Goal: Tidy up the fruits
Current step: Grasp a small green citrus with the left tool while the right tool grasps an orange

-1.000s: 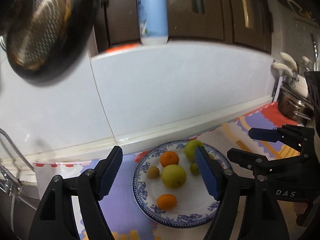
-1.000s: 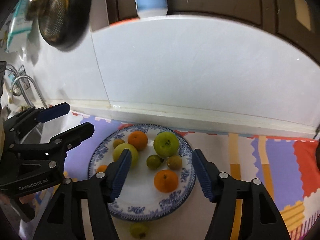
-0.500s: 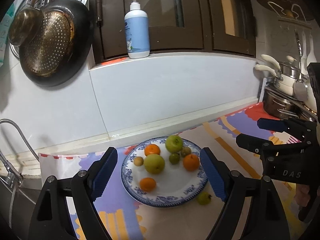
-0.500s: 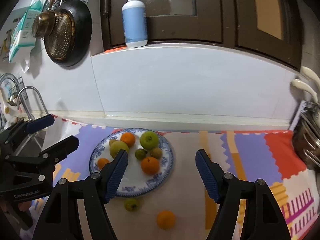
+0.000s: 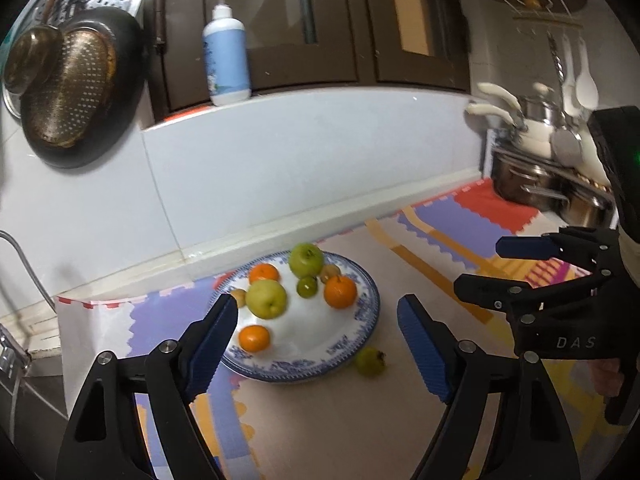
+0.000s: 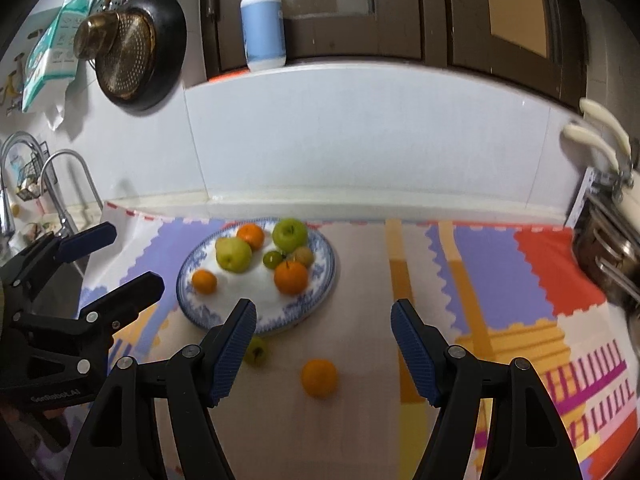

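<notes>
Fruits lay mostly on the blue-patterned plate (image 6: 320, 284), the landmark here: a green apple (image 6: 290, 234) at its back edge, a yellow-green pear (image 6: 233, 254) to the apple's left, a tangerine (image 6: 251, 237) between them at the rim, a larger orange (image 6: 291, 277) toward the front right, a small tangerine (image 6: 204, 281) at the front left, and a small dark green fruit (image 6: 273, 259) and a brownish kiwi-like one (image 6: 303, 255) near the middle. Two pieces sat off the plate on the counter (image 6: 360, 360): a small green fruit (image 6: 256, 351) just beside the plate's front rim, and a loose orange (image 6: 319, 377) further forward and to the right of it.

The right claw (image 6: 323, 354) hovered above the counter in front of the plate, its blue pads wide apart and holding nothing; the loose orange lay between and slightly below them. The left claw (image 5: 318, 354) hung over the plate's front edge, also spread apart and empty.

Judging from this, the step in hand was gathering the strays onto the plate. The next move probably called for lowering the right claw around the loose orange, closing gently on its widest part, and setting it in the bare white patch at the plate's front, away from the rim so it would not roll off.

A patterned foam mat (image 6: 500, 280) covered the counter, with a soap bottle (image 6: 263, 20) on the ledge behind the plate.
</notes>
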Available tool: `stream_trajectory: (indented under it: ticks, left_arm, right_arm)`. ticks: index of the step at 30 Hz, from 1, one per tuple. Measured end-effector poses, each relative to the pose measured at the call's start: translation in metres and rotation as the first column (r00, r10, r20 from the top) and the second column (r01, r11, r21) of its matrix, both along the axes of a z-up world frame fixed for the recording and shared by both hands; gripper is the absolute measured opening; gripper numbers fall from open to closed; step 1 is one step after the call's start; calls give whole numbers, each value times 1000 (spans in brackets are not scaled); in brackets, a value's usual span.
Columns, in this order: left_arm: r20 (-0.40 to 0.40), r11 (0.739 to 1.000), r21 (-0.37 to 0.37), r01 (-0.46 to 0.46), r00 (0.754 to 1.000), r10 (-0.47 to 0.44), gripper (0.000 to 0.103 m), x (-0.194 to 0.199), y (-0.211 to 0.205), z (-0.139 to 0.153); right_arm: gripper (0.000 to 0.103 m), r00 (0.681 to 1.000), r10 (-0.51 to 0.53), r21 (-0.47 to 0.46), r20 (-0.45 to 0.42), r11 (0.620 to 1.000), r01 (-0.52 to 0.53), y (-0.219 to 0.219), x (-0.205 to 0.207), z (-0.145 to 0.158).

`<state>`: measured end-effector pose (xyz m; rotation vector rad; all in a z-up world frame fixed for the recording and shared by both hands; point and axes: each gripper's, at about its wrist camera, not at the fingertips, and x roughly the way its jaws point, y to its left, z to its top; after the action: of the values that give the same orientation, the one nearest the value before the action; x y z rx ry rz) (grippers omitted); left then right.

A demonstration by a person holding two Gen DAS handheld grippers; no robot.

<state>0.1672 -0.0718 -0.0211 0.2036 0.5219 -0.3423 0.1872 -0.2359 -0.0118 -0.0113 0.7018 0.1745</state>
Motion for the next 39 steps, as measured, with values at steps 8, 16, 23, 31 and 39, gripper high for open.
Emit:
stream_trajectory:
  ticks: [8, 16, 23, 31, 39]
  left_arm:
    - [-68, 997, 31, 74, 995, -72, 69, 3, -10, -35]
    - [-128, 986, 95, 139, 984, -127, 56, 11, -22, -65]
    - [-167, 974, 132, 184, 973, -161, 47, 21, -35, -83]
    - [-199, 967, 171, 190, 968, -155, 38, 32, -46, -94]
    - [-229, 958, 197, 210, 960, -163, 33, 38, -55, -100]
  right_arm:
    - [70, 998, -5, -20, -66, 1000, 4, -3, -5, -27]
    - [70, 991, 5, -37, -134, 999, -10, -2, 4, -53]
    - [64, 982, 18, -10, -188, 1000, -21, -3, 13, -71]
    - [53, 972, 40, 28, -231, 999, -35, 0, 23, -84]
    - [46, 967, 56, 57, -247, 997, -44, 1, 32, -92]
